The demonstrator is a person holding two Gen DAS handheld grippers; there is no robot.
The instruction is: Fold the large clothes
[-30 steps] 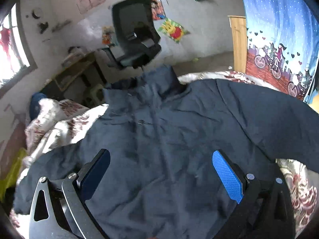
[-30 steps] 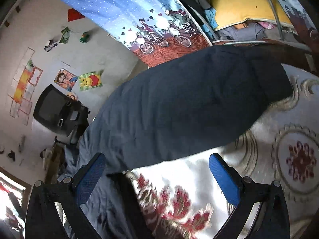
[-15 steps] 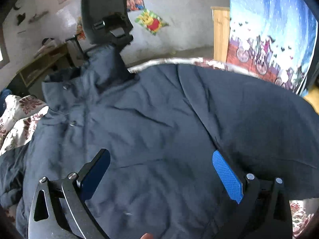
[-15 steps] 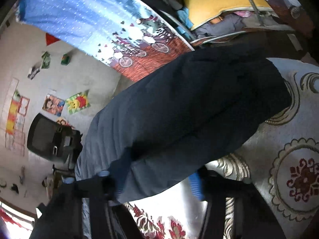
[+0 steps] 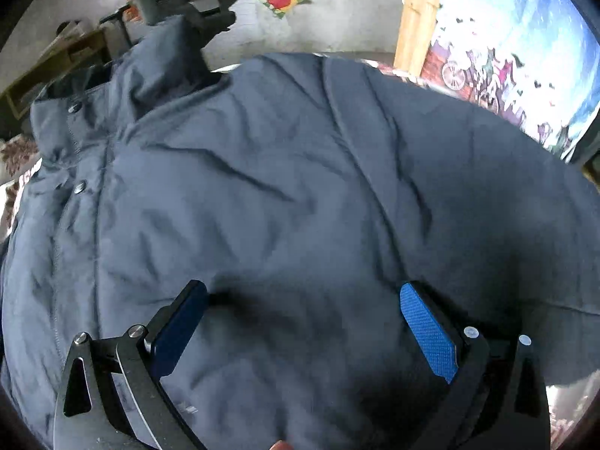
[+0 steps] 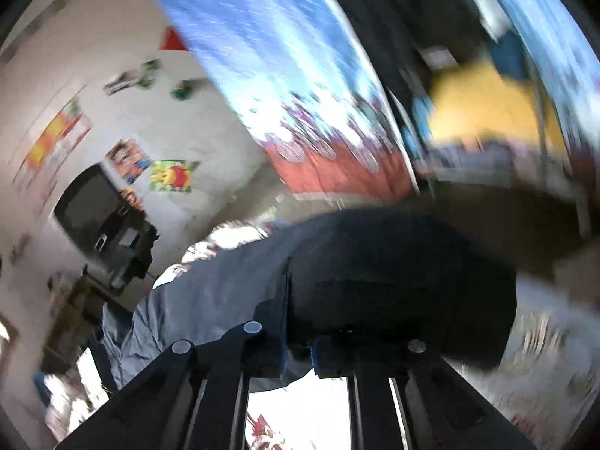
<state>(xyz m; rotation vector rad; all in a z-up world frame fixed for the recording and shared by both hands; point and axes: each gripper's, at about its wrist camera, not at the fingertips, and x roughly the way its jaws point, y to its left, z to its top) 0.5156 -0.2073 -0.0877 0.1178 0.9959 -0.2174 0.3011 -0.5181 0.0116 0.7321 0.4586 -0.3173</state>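
- Right now the jacket (image 5: 285, 202) lies spread over the floral bedspread (image 6: 540, 322), dark navy, puffy, creased, snap buttons down its front.
- Left gripper (image 5: 303, 322) hovers over the jacket's body, blue textured pads wide apart, nothing between them.
- Right gripper (image 6: 298, 356) is pinched tight on the jacket's sleeve; view blurred.

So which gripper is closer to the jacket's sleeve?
The right. The right gripper has its fingers shut on the dark sleeve, lifting it. The left gripper hovers open over the jacket chest, not gripping anything.
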